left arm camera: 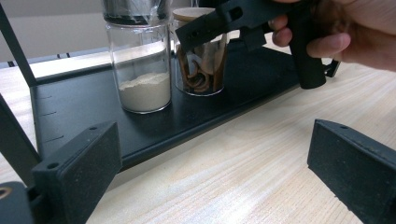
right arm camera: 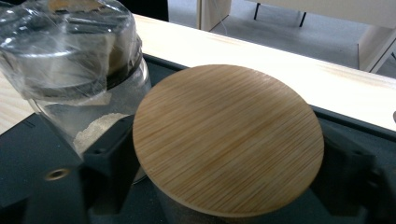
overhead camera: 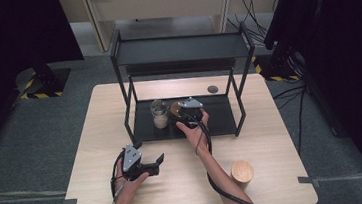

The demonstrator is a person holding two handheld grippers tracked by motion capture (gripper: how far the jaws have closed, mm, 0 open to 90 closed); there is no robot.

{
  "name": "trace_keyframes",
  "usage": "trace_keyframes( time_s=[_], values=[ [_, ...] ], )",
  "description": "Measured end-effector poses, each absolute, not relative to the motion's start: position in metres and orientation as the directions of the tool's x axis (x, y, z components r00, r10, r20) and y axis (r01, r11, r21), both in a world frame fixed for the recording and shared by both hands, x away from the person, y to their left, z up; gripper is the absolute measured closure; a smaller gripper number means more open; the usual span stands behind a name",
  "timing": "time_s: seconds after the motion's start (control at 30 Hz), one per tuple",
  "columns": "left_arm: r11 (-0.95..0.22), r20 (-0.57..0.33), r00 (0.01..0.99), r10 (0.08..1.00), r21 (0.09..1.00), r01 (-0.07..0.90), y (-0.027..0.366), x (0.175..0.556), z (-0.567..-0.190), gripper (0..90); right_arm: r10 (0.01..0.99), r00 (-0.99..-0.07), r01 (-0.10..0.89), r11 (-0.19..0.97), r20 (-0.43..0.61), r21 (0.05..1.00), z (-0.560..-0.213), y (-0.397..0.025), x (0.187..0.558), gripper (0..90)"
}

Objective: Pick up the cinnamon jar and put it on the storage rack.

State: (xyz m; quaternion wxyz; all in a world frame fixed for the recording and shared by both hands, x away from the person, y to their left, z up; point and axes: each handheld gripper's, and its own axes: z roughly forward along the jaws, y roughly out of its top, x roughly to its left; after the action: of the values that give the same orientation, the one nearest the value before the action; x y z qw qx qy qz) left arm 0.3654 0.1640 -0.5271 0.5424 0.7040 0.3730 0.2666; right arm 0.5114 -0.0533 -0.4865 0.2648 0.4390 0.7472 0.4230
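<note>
High view: right gripper [overhead camera: 186,112] reaching onto the lower tray of the black shelf rack [overhead camera: 221,120], down around the bamboo-lidded jar [overhead camera: 175,109], just beside the powder jar [overhead camera: 159,114]; left gripper [overhead camera: 145,165] resting low over the wooden table [overhead camera: 273,138], jaws spread wide, nothing between them; a second bamboo-lidded jar [overhead camera: 242,172] standing well apart near the right front edge. Left gripper view: wide-open jaws over bare wood, both jars on the tray ahead, the powder jar [left arm camera: 140,70] left of the jar holding curled brown strips [left arm camera: 201,60], right gripper [left arm camera: 243,23] straddling that one at its lid. Right gripper view: round bamboo lid [right arm camera: 228,140] between the jaws, one on each side; whether clamped tight or merely flanking, cannot tell. Powder jar [right arm camera: 74,70], foil-wrapped on top, close to the left jaw, perhaps touching. Likely trouble from here: a sideways lift knocking the neighbour over; a weak hold on smooth glass letting the jar slip; a lift too high striking the shelf above.
</note>
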Motion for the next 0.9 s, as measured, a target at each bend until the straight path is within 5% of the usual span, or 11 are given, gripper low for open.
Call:
trace_keyframes(
  time_s=[0.3, 0.9],
  values=[
    [-0.134, -0.029, 0.579, 0.815, 0.963, 0.236, 0.164, 0.365, -0.527, 2.4, 0.885, -0.465, 0.456, 0.242, -0.002, 0.857, -0.480, -0.058, 0.508, 5.8],
    [-0.134, -0.027, 0.578, 0.815, 0.963, 0.235, 0.164, 0.365, -0.527, 2.5, 0.868, -0.496, 0.441, 0.248, 0.004, 0.863, -0.464, -0.062, 0.489, 5.3]
  ],
)
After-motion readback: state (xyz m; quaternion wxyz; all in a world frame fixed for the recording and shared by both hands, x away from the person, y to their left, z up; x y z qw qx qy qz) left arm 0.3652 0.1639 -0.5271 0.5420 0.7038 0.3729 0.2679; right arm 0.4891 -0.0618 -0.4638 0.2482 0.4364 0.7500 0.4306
